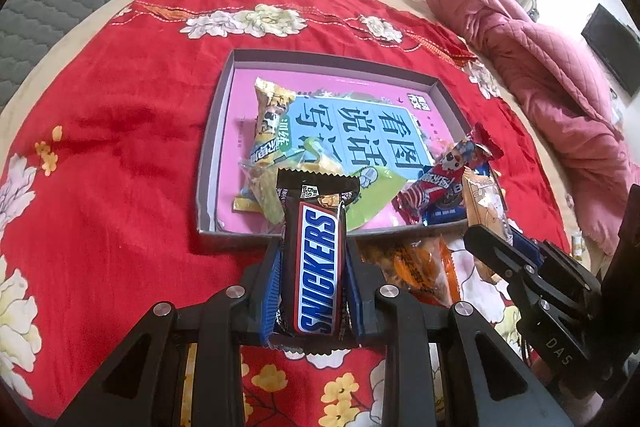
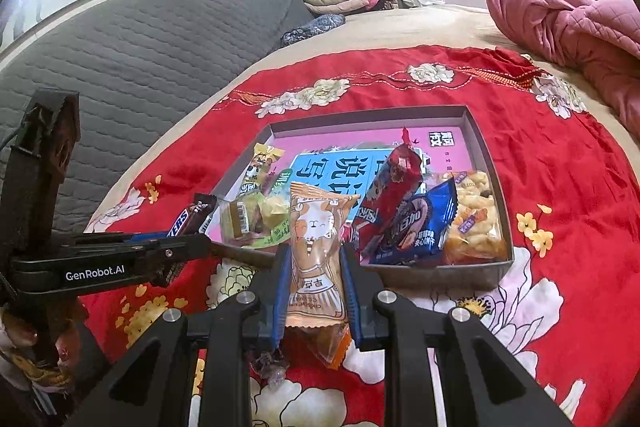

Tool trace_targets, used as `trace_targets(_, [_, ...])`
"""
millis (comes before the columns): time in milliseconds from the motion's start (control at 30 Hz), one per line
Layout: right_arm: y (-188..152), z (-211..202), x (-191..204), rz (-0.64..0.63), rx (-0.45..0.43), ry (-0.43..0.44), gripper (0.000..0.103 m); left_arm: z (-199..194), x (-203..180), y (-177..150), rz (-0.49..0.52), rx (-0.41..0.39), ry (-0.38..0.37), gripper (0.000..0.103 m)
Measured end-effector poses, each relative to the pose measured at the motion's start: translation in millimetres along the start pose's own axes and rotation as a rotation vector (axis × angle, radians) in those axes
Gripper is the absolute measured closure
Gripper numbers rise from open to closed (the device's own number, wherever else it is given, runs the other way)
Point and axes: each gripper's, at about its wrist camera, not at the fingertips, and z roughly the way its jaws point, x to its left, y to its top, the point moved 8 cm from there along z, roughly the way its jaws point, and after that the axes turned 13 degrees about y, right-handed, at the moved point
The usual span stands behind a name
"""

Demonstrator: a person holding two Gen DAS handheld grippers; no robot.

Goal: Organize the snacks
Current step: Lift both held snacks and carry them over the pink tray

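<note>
A: What is hidden or cut off? The far tip of the chocolate bar (image 1: 318,263) covers part of the near wall of the box (image 1: 224,131); its near end runs under the rig. In the right wrist view only the bar's tip shows beyond the left hand-held gripper (image 1: 312,247); the print on the packets is too small to read; a crinkled wrapper below the right hand-held gripper (image 2: 314,255) I cannot make out.

B: Noted; the room? No table here; a bed with a red flowered cloth (image 1: 120,155) over a tan cover; grey quilted headboard (image 2: 152,59) behind; pink quilt (image 1: 552,75) bunched at the right; folded bedding and a curtained window at the back.

A: Which way do the snacks point? The bar lies lengthwise between the left pads, its long axis running away from the camera toward the box; left hand-held gripper clenched on the chocolate bar. The orange packet (image 2: 318,255) stands the same way in the right pads, top end toward the box; right hand-held gripper clenched on it.

B: And the box? Open, shallow, on the cloth; pink printed floor; a yellow packet (image 1: 270,123) at left; red packet (image 2: 394,195), blue packet (image 2: 416,227) and a clear bag of puffs (image 2: 474,215) at right. Both held snacks hang at the near edge, just outside.
</note>
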Motion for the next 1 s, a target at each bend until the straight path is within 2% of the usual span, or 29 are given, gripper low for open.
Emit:
trace_targets(700, [17.2, 17.1, -1.1, -0.006, 0.006, -0.017, 0.079, 6.8, -2.6, 30.8, -0.036, -0.029, -0.044, 0.074])
trace_targets(1000, [23.3, 31.2, -9.5, 0.018, 0.024, -0.045, 0.079, 22.2, -13.0, 43.0, -0.027, -0.012, -0.058, 0.074])
